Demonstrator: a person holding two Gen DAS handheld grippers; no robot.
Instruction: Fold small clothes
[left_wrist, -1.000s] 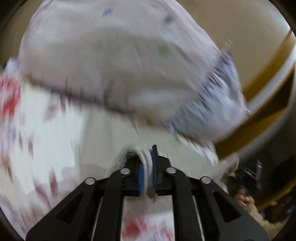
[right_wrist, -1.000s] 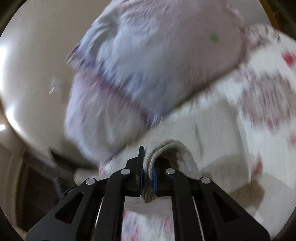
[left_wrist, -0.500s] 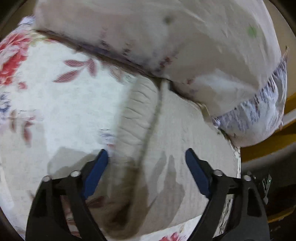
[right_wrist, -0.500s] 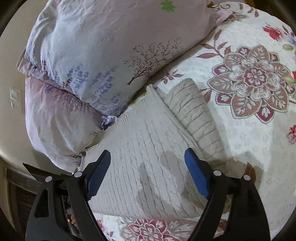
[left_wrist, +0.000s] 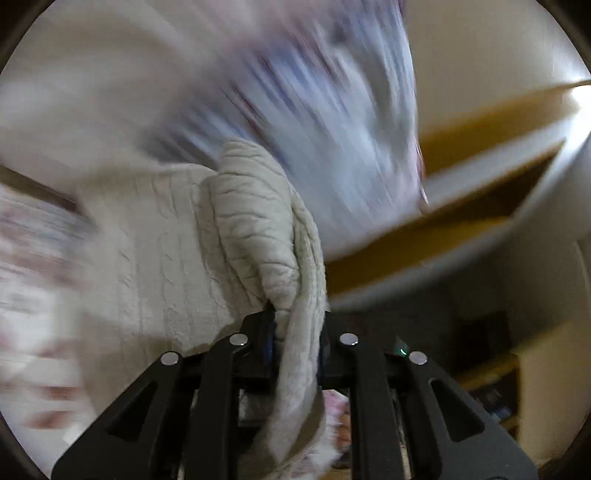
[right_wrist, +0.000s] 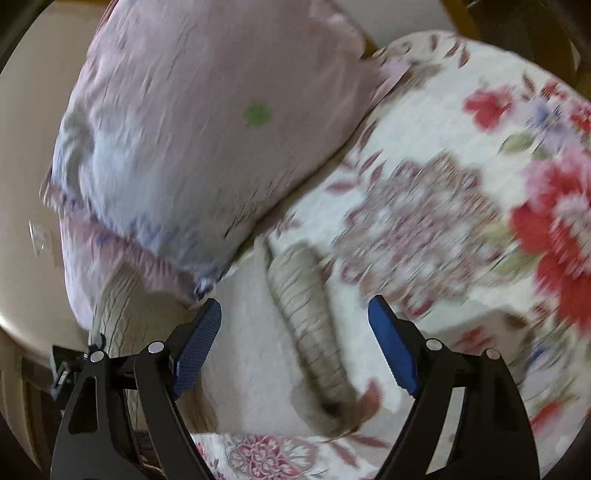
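Note:
A cream cable-knit sweater (right_wrist: 255, 354) lies on the floral bedspread (right_wrist: 443, 229) below the pillows, with a ribbed sleeve (right_wrist: 310, 317) lying along its right side. My left gripper (left_wrist: 293, 343) is shut on a bunched ribbed fold of the sweater (left_wrist: 258, 229) and holds it up; the rest of the sweater spreads to the left. My right gripper (right_wrist: 295, 350) is open and empty, hovering over the sleeve with one blue pad (right_wrist: 199, 343) on each side of it.
Two lilac printed pillows (right_wrist: 207, 122) are stacked at the head of the bed, touching the sweater's top edge. A yellow wooden bed frame (left_wrist: 480, 147) and a cream wall (left_wrist: 480, 44) lie beyond. The left wrist view is motion-blurred.
My left gripper was open over the sweater half a second ago; it has shut on a fold of it and lifted. My right gripper stays open and has shifted over the sleeve.

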